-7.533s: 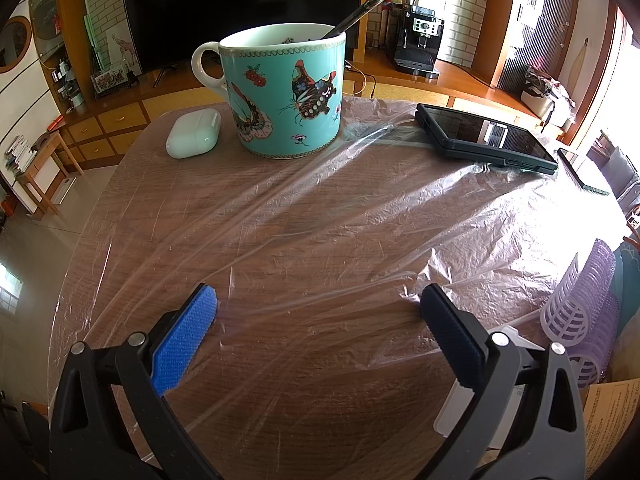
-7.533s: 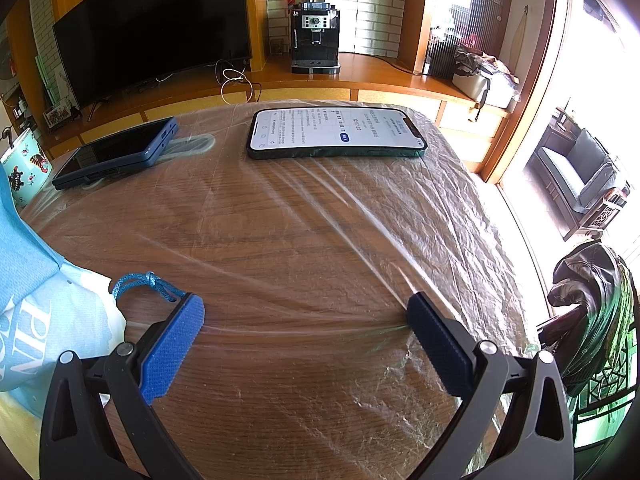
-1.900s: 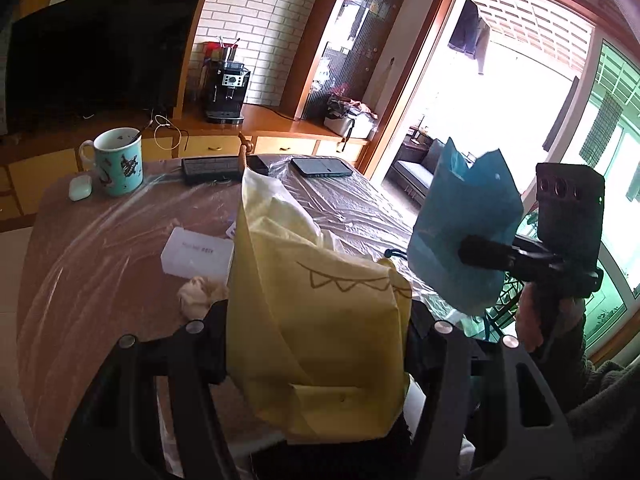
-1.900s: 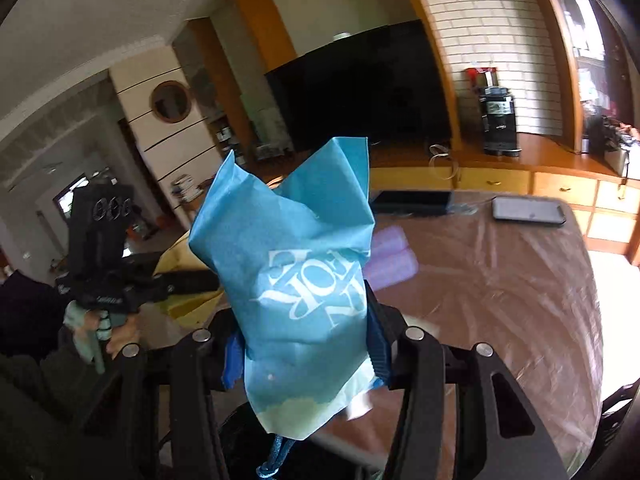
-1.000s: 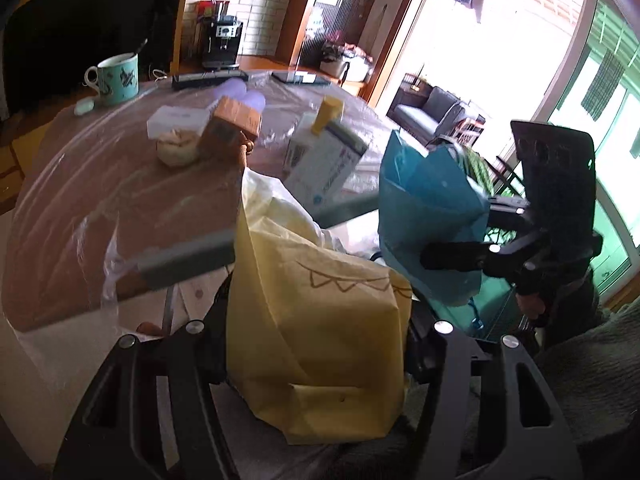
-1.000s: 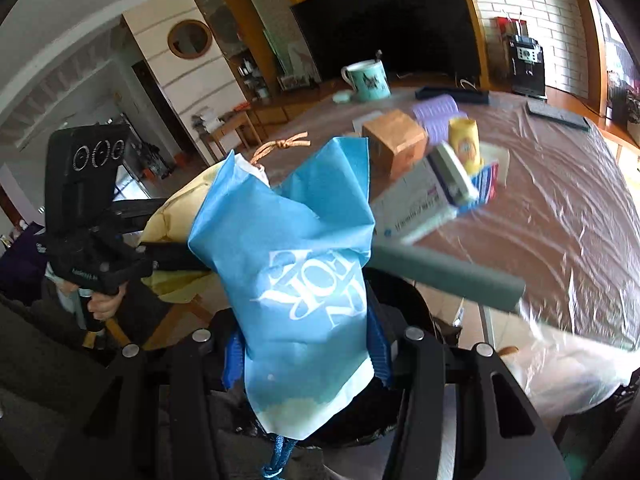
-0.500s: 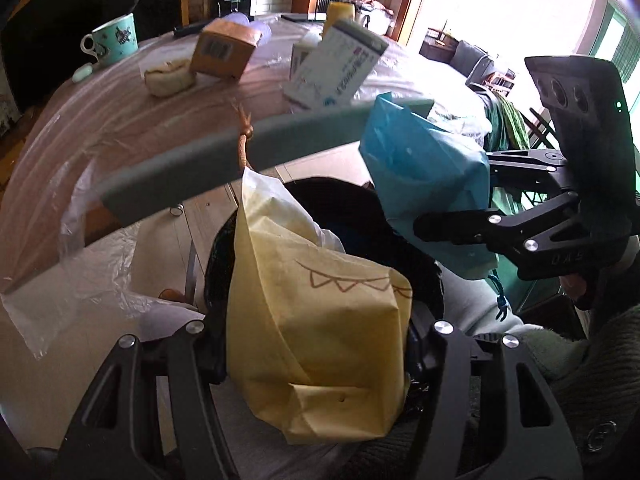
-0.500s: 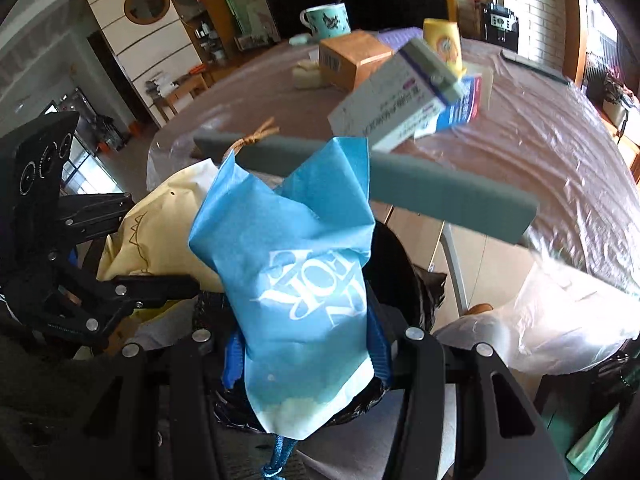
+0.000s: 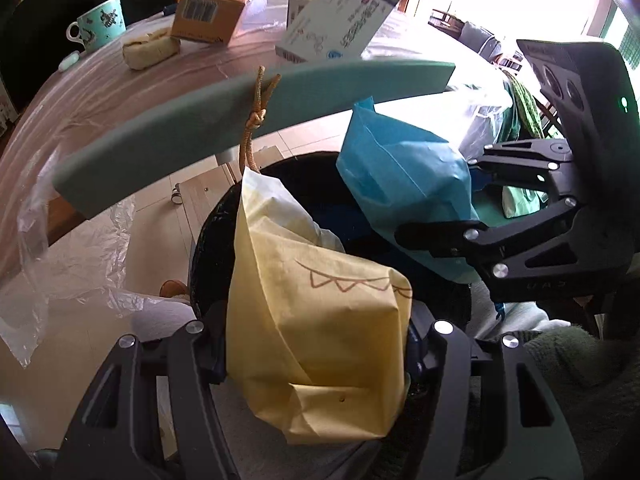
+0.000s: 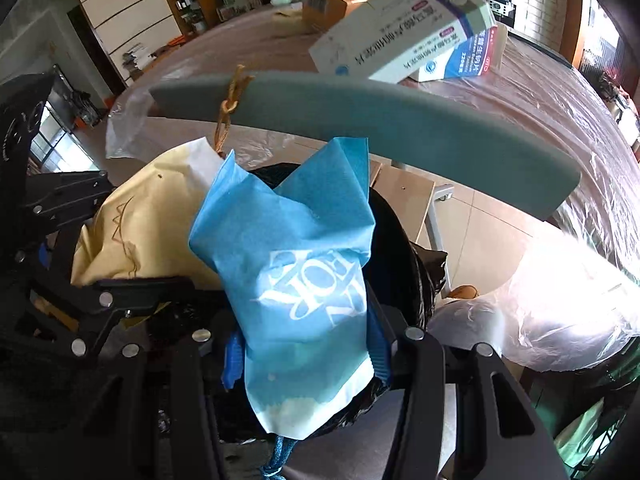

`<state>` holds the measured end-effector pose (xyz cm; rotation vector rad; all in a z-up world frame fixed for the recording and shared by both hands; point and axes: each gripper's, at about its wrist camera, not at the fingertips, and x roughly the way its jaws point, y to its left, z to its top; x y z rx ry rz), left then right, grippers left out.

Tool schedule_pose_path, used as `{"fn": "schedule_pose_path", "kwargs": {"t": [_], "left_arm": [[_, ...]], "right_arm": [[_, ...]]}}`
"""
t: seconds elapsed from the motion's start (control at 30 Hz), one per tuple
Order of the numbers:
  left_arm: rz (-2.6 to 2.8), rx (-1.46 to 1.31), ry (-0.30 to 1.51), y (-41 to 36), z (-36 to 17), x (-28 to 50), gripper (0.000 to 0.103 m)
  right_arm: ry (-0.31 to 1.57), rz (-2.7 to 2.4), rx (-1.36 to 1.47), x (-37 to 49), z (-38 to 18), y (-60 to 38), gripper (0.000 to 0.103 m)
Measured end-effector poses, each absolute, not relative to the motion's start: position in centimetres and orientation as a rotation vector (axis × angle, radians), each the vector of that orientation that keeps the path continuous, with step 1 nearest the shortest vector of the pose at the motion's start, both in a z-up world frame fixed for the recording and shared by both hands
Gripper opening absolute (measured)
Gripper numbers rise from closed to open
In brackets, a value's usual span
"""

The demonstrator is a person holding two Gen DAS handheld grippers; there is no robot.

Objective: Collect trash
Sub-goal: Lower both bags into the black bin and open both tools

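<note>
My left gripper [image 9: 316,356] is shut on a yellow paper bag [image 9: 320,320] with a rope handle. It holds the bag over a black-lined trash bin [image 9: 208,220] below the table edge. My right gripper [image 10: 306,356] is shut on a blue paper bag [image 10: 296,264] over the same bin [image 10: 400,248]. In the left wrist view the blue bag [image 9: 404,184] hangs to the right of the yellow one, in the right gripper [image 9: 440,240]. In the right wrist view the yellow bag [image 10: 152,216] is to the left.
A grey-green chair back [image 9: 240,108] arcs above the bin. Behind it the plastic-covered table [image 9: 100,80] carries a white medicine box [image 9: 340,24], a brown carton [image 9: 208,12], a crumpled tissue [image 9: 150,50] and a teal mug [image 9: 100,24]. Loose plastic sheet [image 9: 60,272] hangs at left.
Both grippers have carried their bags off the table and down. They have dropped lower over the bin in the last half second, under the chair back.
</note>
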<state>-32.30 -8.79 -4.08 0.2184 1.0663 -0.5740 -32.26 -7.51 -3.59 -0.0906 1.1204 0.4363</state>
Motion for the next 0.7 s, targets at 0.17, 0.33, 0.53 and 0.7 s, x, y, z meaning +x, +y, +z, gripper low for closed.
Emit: {"fn": "schedule_pose_path", "kwargs": {"t": [0.17,0.33,0.53,0.7], "left_arm": [[-0.567,0.232,1.081,-8.9,-4.9,-32.0,0.063],[-0.563,0.24,1.094,-9.1,-5.3,-31.9,0.063],[-0.557,0.25,1.105,-9.5,-5.8,-31.4,0.063],[-0.557,0.251,1.11,-9.8,-6.1,-31.1,0.063]], "right_arm": [[1.136,0.415,-0.113,-31.9,-4.4,-7.1,0.049],[1.151,0.406,-0.122,-31.5,-5.0,-6.6,0.049],[1.161,0.4,-0.13,-31.2,-5.4,-5.8,0.049],[1.17,0.387,-0.126,-30.7,-5.6,-6.0,0.049]]}}
